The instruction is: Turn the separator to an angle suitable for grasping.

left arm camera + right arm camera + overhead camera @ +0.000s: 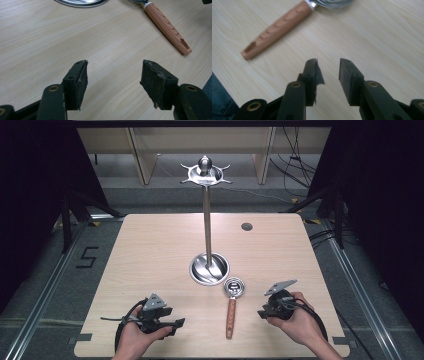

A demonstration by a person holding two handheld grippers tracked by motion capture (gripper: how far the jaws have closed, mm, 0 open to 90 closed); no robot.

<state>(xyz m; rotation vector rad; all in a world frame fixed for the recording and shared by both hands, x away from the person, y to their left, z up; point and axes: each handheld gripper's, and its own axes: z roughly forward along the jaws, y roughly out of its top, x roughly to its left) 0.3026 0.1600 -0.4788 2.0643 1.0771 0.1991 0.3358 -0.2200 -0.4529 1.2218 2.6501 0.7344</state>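
- Pale wood table (150, 250), dark curtains either side, grey floor with cables behind; a tall steel hanging stand (207, 220) rises from a round base, hooked crown on top.
- Task thing: small steel strainer with wooden handle (231, 305), flat on the table between the two grippers, bowl end toward the stand base, handle end toward the person.
- Left gripper (176, 324): held low over the table, jaws wide apart, nothing between them. In the left gripper view the handle (167, 26) lies ahead and to the right of its jaws, well apart.
- Right gripper (262, 312): jaws parted by a narrower gap, holding nothing. In the right gripper view the handle (279, 28) sits ahead and to the left, near but not touching.
- Likely step: reach for the handle, then hang the strainer on the stand crown.
- Risks:
  - smooth tapered handle could slip or roll out of a pinch near its end;
  - bowl end is heavier, so an end grip may let it droop;
  - a jaw tip hitting the table could push the strainer against the stand base;
  - a bump on the tall stand might rock it.
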